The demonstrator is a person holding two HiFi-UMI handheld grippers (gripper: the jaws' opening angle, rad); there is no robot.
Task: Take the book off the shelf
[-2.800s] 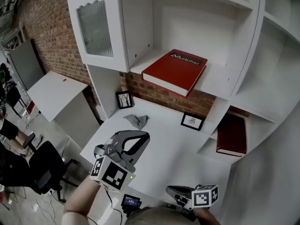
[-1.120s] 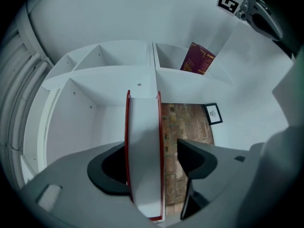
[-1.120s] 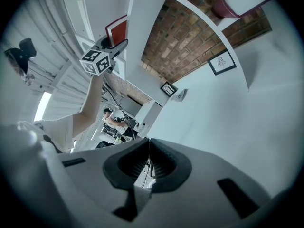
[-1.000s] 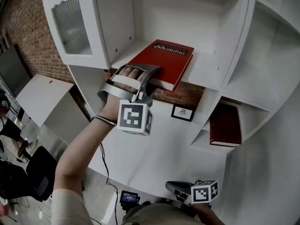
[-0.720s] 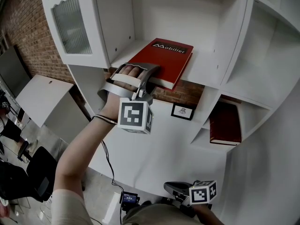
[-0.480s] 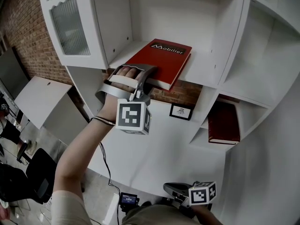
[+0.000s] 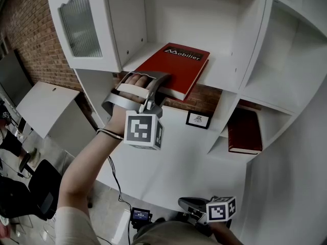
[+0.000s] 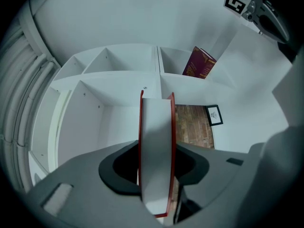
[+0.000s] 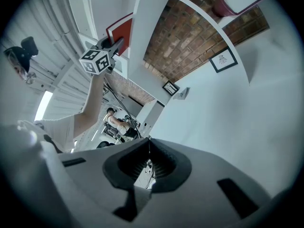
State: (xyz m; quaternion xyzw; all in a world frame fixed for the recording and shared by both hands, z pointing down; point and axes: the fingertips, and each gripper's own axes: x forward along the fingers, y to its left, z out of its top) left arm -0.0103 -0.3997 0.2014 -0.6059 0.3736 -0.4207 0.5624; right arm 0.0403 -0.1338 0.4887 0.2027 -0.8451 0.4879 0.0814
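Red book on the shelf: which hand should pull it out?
Left. The left gripper has just closed its jaws on the red book at the shelf; the right gripper is shut, low, away from it.

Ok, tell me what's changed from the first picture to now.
The left gripper rose from above the desk to the shelf. Its jaws have just been closing on the red book and now grip its near edge. The red book still lies flat on the shelf. The right gripper stays shut, low by the desk, and the dark red book in the lower cubby is unmoved.
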